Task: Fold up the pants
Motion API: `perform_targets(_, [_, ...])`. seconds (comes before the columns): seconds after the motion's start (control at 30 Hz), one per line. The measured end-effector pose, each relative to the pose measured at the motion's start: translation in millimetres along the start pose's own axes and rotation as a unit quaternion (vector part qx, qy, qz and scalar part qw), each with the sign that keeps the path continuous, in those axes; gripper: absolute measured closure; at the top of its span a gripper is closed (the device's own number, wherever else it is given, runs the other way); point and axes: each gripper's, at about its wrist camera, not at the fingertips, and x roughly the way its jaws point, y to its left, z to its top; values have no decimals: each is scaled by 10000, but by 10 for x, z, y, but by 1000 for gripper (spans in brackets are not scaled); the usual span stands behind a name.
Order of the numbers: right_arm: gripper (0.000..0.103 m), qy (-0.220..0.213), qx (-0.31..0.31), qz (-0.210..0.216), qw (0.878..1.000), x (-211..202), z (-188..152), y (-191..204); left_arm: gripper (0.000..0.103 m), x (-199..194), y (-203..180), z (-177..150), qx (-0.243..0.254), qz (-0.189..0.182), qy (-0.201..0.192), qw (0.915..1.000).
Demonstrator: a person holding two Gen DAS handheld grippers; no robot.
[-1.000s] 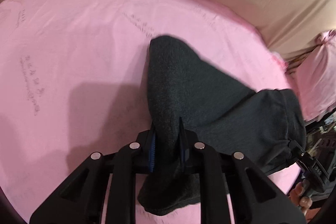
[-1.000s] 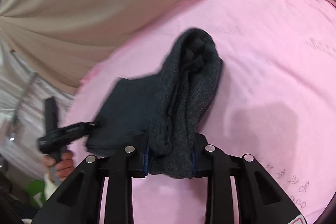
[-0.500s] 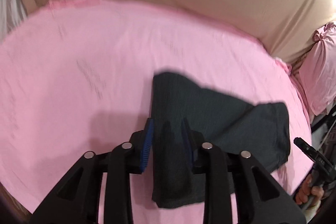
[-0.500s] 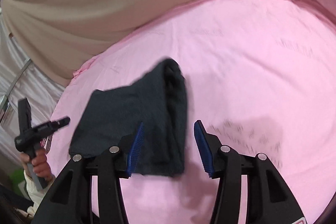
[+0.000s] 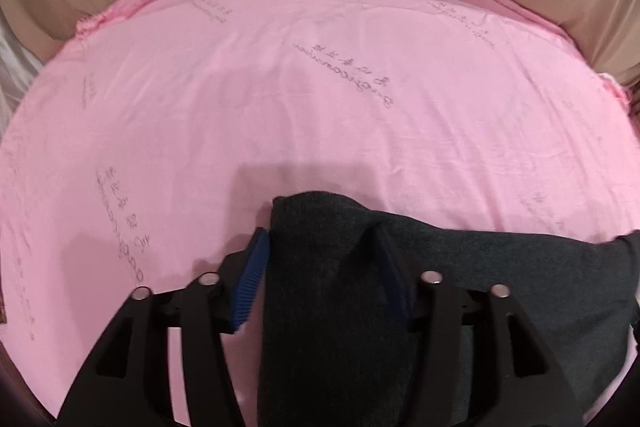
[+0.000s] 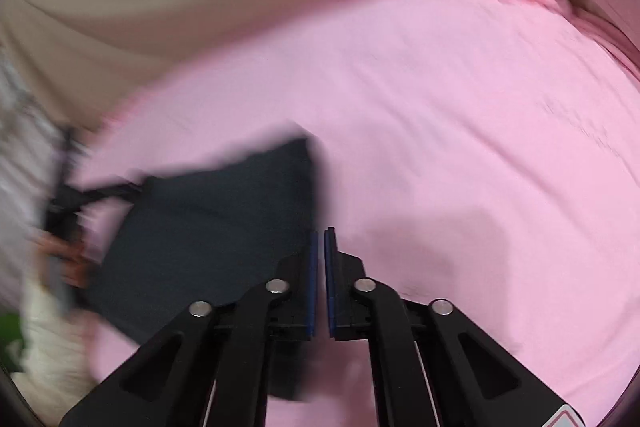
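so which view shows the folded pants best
The left wrist view: the dark grey pants are sharp there, their folded edge lying between the opening left tongs. The right wrist view shows the pants only motion-blurred, beside the shut right tongs.

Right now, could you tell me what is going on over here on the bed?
A person is folding dark grey pants on a pink sheet, with a handheld tool in each hand. The pants lie folded in a flat bundle. The left tool sits over the near fold with its jaws opening, the fabric between them but no longer pinched. The right tool is shut on nothing, just beside the bundle's edge. That view is blurred.
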Motion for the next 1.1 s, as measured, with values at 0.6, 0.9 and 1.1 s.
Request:
perform_targets(0.6, [50,-393,-737,943,9920,-432,-329,712,37,-727,34,-360,194,19,-486,9986])
perform_targets(0.9, [97,-546,-579,918,9926,-579,-469,339,34,-852,-115,-716,511,156,-495,9973])
perform_targets(1.1, [97,-323,-420,1109,9924,-460,-550,138,30,-856,-128,-861,570,149,-445,9973])
